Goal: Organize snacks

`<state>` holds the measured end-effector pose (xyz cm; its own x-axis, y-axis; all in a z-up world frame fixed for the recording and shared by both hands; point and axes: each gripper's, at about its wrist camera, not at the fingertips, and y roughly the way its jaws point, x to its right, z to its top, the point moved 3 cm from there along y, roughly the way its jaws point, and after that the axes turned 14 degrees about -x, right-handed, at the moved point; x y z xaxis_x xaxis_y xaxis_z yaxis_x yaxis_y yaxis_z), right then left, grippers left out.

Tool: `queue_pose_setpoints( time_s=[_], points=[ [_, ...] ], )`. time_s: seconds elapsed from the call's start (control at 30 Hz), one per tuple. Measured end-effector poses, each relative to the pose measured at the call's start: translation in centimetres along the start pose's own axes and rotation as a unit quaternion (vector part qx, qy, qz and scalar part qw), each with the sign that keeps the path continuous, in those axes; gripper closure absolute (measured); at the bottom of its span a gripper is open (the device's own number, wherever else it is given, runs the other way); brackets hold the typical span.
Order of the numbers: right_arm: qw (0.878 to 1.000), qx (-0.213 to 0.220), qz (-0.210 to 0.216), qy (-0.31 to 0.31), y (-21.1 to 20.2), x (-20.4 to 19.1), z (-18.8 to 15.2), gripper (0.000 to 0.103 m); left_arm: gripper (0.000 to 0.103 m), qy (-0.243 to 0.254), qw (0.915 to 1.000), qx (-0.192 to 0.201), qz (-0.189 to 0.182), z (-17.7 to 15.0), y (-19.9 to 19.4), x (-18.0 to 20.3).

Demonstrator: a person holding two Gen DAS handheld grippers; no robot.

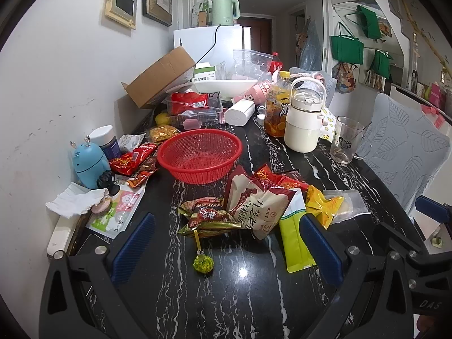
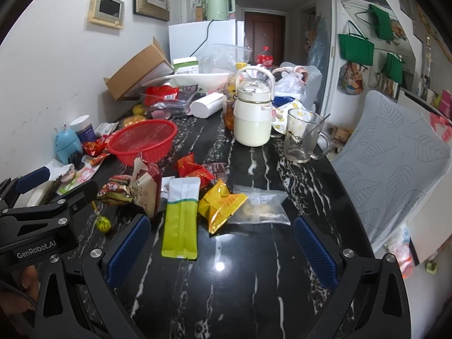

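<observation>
A white wall (image 1: 50, 84) stood along the left of the black marble-patterned surface (image 1: 226, 288). Near it sat a blue round gadget (image 1: 89, 163), then the empty red plastic basket (image 1: 199, 155). The pile of snack packets (image 1: 254, 197) lay just before the basket, with a green-and-white pouch (image 2: 180, 217) beside it. Further right stood a cream kettle-shaped flask (image 2: 252, 113) and a clear glass mug (image 2: 303, 135). The left tool (image 1: 226, 243) and the right tool (image 2: 221, 250) were both spread wide, holding nothing.

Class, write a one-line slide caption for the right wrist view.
Open right gripper hovers over a black marble table, facing scattered snack packets and an empty red basket.
</observation>
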<state>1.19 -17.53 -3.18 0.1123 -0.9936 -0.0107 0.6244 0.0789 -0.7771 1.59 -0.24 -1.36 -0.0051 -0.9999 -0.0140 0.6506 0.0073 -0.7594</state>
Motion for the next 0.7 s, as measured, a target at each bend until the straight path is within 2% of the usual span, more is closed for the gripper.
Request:
queue_pose_setpoints(
  time_s=[0.7],
  points=[
    [1.0,-0.001,0.005,-0.003,0.07,-0.37,-0.11,0.0,0.0,0.002,1.0,0.001,-0.004,0.05,-0.5,-0.14]
  ],
)
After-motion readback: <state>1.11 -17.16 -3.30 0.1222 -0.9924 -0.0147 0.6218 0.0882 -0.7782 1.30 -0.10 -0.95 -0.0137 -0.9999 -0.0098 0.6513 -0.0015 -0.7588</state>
